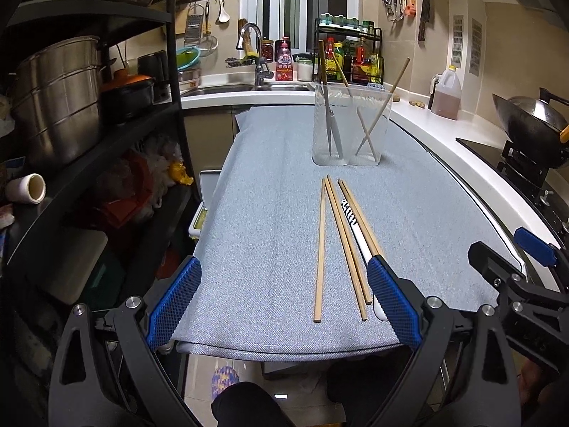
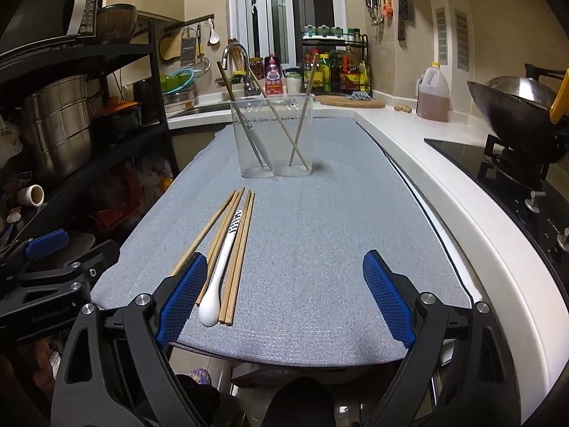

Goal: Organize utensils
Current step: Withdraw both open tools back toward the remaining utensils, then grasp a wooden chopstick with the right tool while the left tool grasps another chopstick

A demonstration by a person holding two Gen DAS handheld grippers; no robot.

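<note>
Several wooden chopsticks and a white spoon with a striped handle lie on the grey-blue cloth near its front edge. A clear two-part holder stands further back; its left part holds a metal utensil with a wooden handle, its right part holds two chopsticks. My left gripper is open and empty, the utensils just inside its right finger. My right gripper is open and empty, the utensils by its left finger.
A black shelf with steel pots stands left of the table. A white counter with an oil jug, stove and wok runs along the right. The sink and a spice rack are behind.
</note>
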